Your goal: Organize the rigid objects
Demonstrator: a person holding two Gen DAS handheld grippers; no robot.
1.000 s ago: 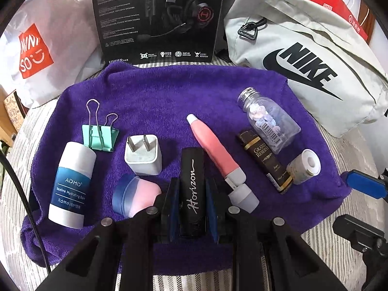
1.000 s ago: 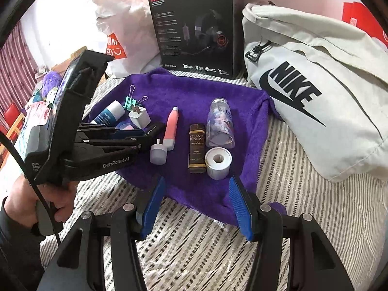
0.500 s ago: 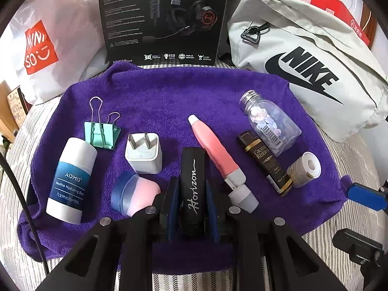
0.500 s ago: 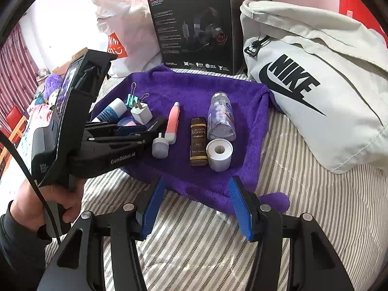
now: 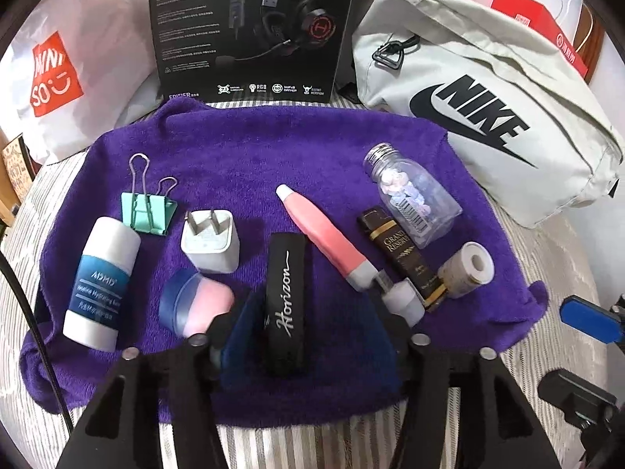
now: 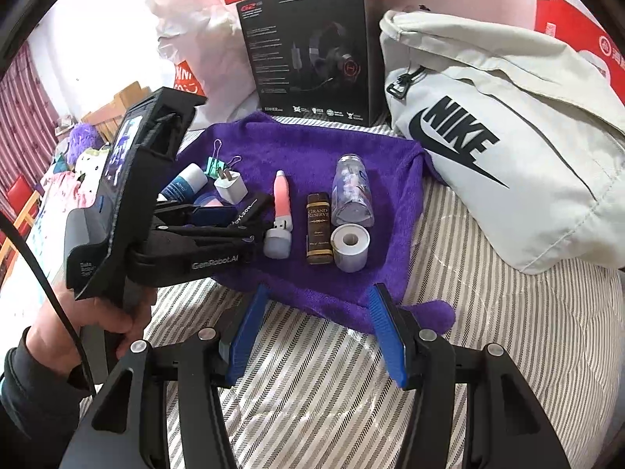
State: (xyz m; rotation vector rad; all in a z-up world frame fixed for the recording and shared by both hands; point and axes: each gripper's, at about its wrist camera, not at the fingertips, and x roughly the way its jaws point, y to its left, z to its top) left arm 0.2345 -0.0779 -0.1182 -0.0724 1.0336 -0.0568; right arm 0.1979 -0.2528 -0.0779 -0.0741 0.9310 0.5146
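Observation:
On a purple towel (image 5: 250, 156) a row of small items lies: a white ADMD stick (image 5: 101, 285), a green binder clip (image 5: 146, 211), a white charger plug (image 5: 211, 242), a blue-pink jar (image 5: 195, 305), a pink pen (image 5: 324, 234), a dark Grand Reserve tube (image 5: 402, 258), a clear bottle (image 5: 414, 195) and a white tape roll (image 5: 468, 269). A black Horizon case (image 5: 287, 301) rests on the towel between the jaws of my left gripper (image 5: 312, 332), which are opening, pads off it. My right gripper (image 6: 318, 332) hovers open at the towel's near edge, nothing between its fingers.
A black headset box (image 5: 254, 27) stands behind the towel, with a grey Nike bag (image 5: 488, 117) to its right and a white Miniso bag (image 5: 54, 74) to its left. Striped bedding (image 6: 488, 332) surrounds the towel. A hand (image 6: 97, 312) holds the left gripper.
The left gripper's jaws have spread apart and let go of the black Horizon case, which stays on the towel. The right gripper has barely shifted.

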